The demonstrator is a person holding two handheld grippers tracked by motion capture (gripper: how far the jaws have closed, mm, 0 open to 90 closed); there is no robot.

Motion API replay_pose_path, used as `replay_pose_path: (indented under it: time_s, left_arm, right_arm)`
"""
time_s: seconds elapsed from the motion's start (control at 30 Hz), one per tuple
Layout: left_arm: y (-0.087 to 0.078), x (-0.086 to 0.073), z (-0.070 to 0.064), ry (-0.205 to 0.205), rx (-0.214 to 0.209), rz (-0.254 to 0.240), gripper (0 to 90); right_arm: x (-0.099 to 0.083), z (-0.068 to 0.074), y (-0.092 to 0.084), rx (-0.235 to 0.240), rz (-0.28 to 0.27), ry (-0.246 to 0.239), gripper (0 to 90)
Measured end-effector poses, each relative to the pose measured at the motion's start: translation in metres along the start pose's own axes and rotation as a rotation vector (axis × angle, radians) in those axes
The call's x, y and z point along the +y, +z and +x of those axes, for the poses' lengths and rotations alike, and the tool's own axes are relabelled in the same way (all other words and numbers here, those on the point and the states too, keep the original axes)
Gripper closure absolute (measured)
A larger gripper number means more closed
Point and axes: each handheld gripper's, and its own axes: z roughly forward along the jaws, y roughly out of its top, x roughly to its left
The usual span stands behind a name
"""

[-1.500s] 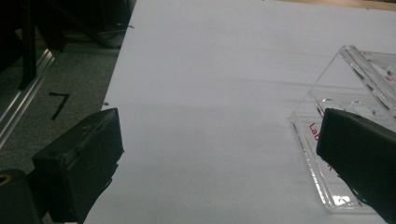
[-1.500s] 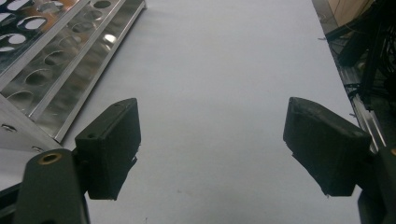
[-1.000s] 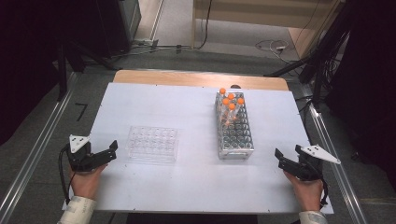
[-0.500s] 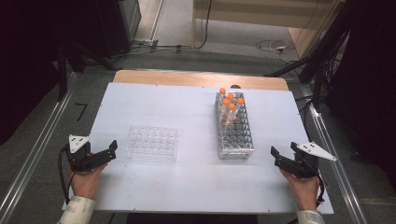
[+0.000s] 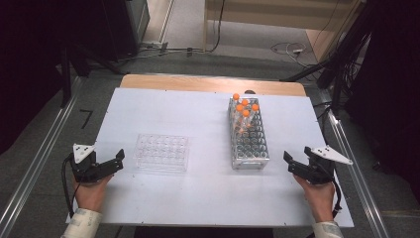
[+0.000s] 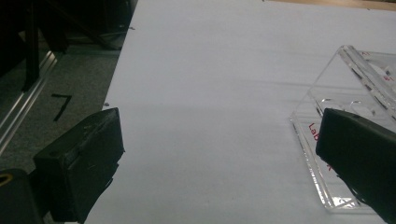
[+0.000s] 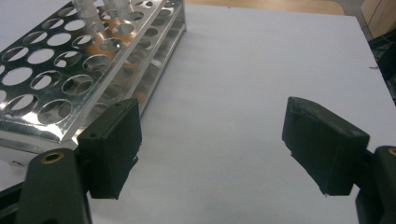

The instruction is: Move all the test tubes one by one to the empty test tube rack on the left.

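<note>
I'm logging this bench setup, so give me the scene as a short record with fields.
left gripper: open, holds nothing, beside plate
right gripper: open, holds nothing, beside rack
plate: clear, flat on table, left of rack
rack: metal, near holes free
tubes: orange caps, at rack's far end
table: white top

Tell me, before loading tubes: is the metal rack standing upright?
Upright: the rack sits flat on the table, its holes facing up.
</note>
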Motion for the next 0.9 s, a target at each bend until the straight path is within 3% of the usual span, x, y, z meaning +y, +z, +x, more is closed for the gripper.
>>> replay_pose_path:
  time_s: [0.43, 0.9]
  left_arm:
    - [-0.002, 0.0, 0.0, -0.002, 0.0, -0.002, 1.3]
    - [-0.002, -0.001, 0.001, -0.01, 0.001, -0.002, 1.3]
  right_arm:
    - [0.017, 0.009, 0.012, 0.042, -0.002, -0.003, 20.0]
    - [0.045, 0.022, 0.043, 0.077, 0.01, -0.027, 20.6]
